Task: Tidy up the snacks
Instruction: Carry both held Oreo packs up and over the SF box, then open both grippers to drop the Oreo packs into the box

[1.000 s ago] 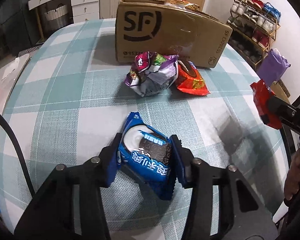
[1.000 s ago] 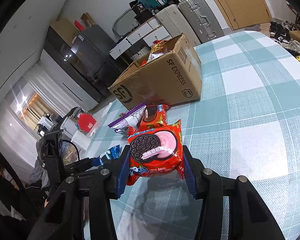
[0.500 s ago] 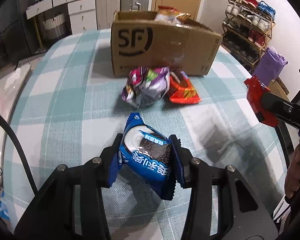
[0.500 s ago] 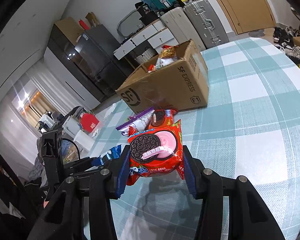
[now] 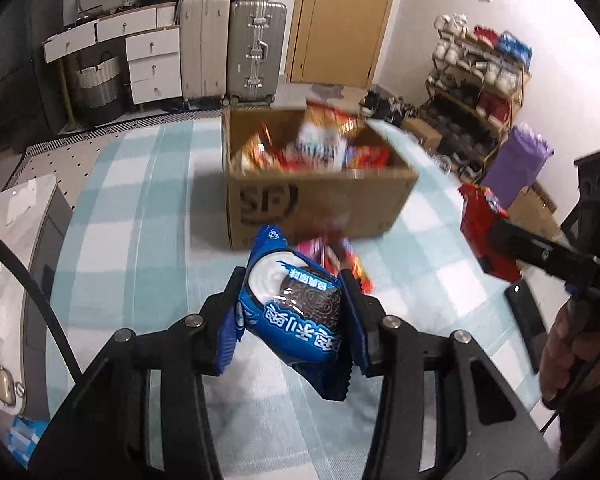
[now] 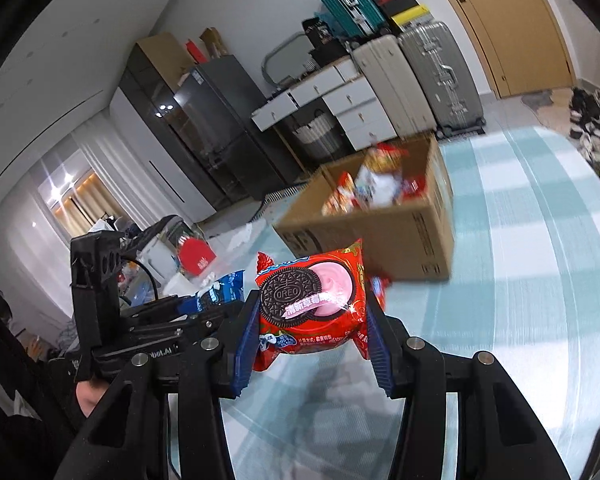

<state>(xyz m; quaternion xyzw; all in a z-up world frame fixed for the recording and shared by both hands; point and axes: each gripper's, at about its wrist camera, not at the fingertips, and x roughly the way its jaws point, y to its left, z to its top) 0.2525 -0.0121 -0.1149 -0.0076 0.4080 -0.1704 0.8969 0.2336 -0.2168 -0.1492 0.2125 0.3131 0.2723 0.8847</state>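
A: Your left tongs are clamped across the middle of the blue cookie packet, and your right tongs are pinching the red cookie packet the same way. Both packets hang clear of the tabletop.

B: Biggest thing ahead of them?

A: The cardboard box, ahead of and below both pairs of tongs, top open and already part-filled with bright snack bags. It looks stiff enough to take a drop without shifting much, I'd judge.

B: And the packets you're carrying?

A: Light, I'd say: small foil-type wrappers, slick and crinkly, with a firm stack of biscuits inside. The pads bear on the filled body, not the crimped ends, which is the better hold; the sealed fins would likely slide out or tear. Too hard a squeeze and the cookies could crack.

B: Anything else near your tongs?

A: A couple of loose packets lie on the tabletop just beyond the left tongs, against the box's near wall; blur hides what they are. They look equally light, and you'd take them by the middle too.
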